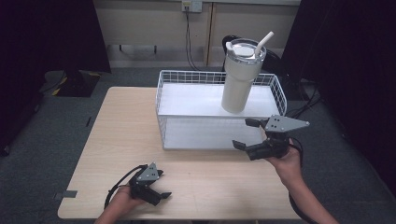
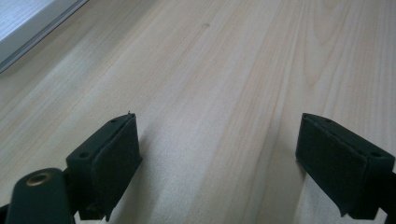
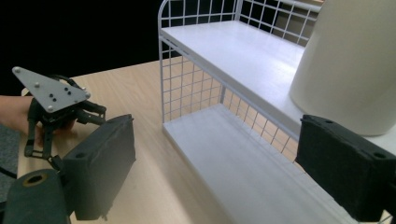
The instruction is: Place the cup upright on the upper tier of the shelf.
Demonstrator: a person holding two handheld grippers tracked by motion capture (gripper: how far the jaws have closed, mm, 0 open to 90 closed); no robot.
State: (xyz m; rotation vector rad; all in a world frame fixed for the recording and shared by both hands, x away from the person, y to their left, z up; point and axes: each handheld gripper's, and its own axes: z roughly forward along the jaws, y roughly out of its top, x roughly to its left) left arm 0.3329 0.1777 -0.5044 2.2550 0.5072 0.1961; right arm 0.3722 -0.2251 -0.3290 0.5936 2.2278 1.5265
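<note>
The right gripper point(image 1: 246, 134), jaws wide open and empty, is near the tall tumbler point(image 1: 239, 79); a careless push can tip it off the shelf point(image 1: 187, 100).

Left tongs point(image 1: 159, 186): black body, two black jaws faced with flat dark pads, round screw holes in the jaw blocks; brass-coloured ring at the base of one jaw in the left gripper view; small grey three-cornered plate on top; black cable looping off the back. Right tongs point(image 1: 246, 134): same black build; larger grey three-cornered plate dotted with small dark screws; black cable trailing past the wrist. Forearms bare, no sleeves in view.
</note>
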